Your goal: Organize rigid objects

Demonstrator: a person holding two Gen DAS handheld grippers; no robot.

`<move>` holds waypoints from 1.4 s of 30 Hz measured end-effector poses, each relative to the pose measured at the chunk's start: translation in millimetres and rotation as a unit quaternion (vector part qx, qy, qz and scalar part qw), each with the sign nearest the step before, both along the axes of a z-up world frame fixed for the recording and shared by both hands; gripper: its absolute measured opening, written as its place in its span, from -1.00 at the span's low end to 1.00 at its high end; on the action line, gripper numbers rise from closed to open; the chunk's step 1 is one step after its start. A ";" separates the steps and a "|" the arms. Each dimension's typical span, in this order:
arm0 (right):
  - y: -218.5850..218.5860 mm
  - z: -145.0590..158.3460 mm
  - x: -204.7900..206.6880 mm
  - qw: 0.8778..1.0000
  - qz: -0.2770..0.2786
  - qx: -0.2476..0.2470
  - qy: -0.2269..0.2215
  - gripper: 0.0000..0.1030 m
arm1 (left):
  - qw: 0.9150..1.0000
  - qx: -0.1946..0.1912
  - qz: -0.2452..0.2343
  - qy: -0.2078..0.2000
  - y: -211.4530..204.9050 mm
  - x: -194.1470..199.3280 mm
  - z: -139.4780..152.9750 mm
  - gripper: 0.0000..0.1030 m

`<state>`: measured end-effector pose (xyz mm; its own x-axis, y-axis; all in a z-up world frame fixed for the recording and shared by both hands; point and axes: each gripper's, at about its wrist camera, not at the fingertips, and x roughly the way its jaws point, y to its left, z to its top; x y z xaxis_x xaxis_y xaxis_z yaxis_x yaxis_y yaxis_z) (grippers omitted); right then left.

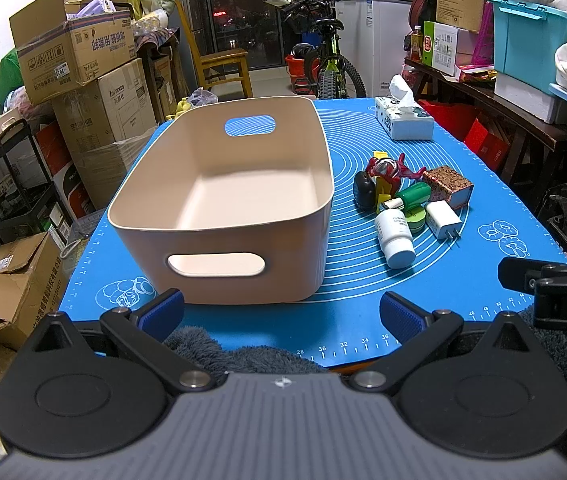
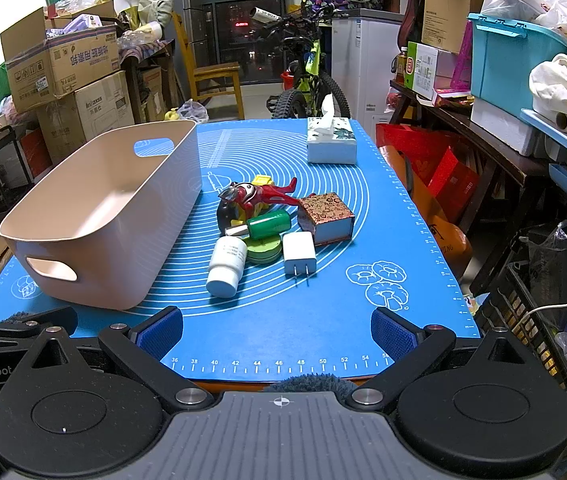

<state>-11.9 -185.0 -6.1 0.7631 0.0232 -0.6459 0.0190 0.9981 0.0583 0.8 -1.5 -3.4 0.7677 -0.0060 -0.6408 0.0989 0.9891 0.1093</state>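
Observation:
An empty beige bin with handle cut-outs stands on the left of the blue mat. To its right lies a cluster: a white bottle on its side, a white plug charger, a green cylinder, a flat green tin, a patterned box, a red figure and a black object. My left gripper and right gripper both stand open and empty at the mat's near edge.
A tissue box stands at the mat's far right. Cardboard boxes pile up to the left, with a chair and a bicycle behind the table. Shelves with a blue crate line the right.

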 end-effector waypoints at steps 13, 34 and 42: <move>-0.1 -0.5 0.8 1.000 0.000 0.000 0.001 0.93 | 1.000 0.000 0.000 0.000 0.0 0.1 0.1 1.00; 0.5 39.6 17.4 0.999 0.005 0.006 -0.051 0.94 | 0.999 -0.004 0.028 -0.032 27.3 25.0 44.0 1.00; 9.6 46.0 53.2 0.999 0.014 0.012 -0.048 0.95 | 0.997 -0.007 0.065 -0.032 68.0 64.9 75.2 1.00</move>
